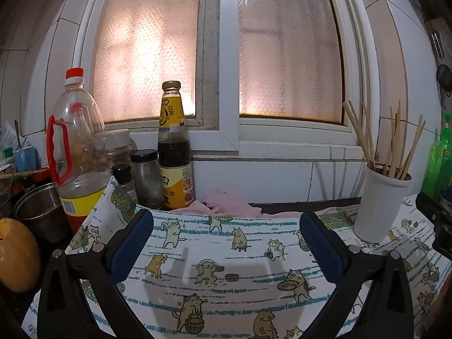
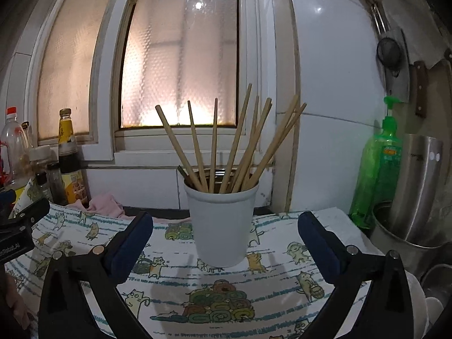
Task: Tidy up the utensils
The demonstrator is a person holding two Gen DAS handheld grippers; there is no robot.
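Tongs, right: right tongs (image 2: 225, 233) stand spread to their widest with nothing gripped; the white cup (image 2: 221, 226) sits just ahead of them, centred on the gap, and the pads do not touch it.
Tongs, left: left tongs (image 1: 226, 238) are likewise wide open and empty, held low over bare cloth well to the left of the cup.
Task's thing: chopsticks (image 2: 234, 147) stand bunched in the white cup, tips down and tops fanned outward, because the cup is wider than the bundle and each stick leans on the rim.
Cup's place: it stands upright on the cat-print cloth (image 2: 214, 291) that covers the worktop, near the tiled wall below the window.
Why the wide spread: judged from the framing, the right tongs are open enough to clear the cup's width, which suits either taking the cup or backing away from it; which of the two cannot be told.
Progress: no loose utensil shows on the cloth, so the sorting looks close to finished.
Surroundings: sauce bottle (image 1: 175, 152) and oil bottle (image 1: 75, 147) crowd the left edge; a green soap bottle (image 2: 378, 163) and a steel pot (image 2: 409, 195) stand at the right.
Risk: a knock against the tall, top-heavy cup could tip it and scatter the sticks.
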